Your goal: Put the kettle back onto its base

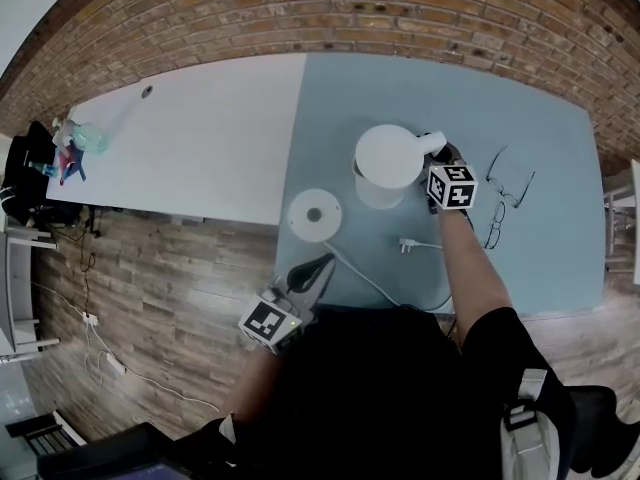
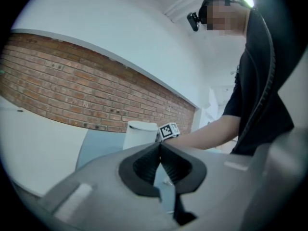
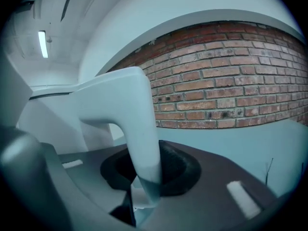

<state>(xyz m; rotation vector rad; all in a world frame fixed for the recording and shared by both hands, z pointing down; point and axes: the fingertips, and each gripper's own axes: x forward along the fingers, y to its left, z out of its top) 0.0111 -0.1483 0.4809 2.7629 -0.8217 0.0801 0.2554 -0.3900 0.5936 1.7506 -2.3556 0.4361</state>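
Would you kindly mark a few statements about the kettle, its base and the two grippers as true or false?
1. The kettle stands on its base. False: it stands on the blue table, beside the base.
2. The right gripper is shut on the kettle's handle. True.
3. The left gripper holds the base. False: it is shut and empty.
4. A pair of glasses lies on the blue table. True.
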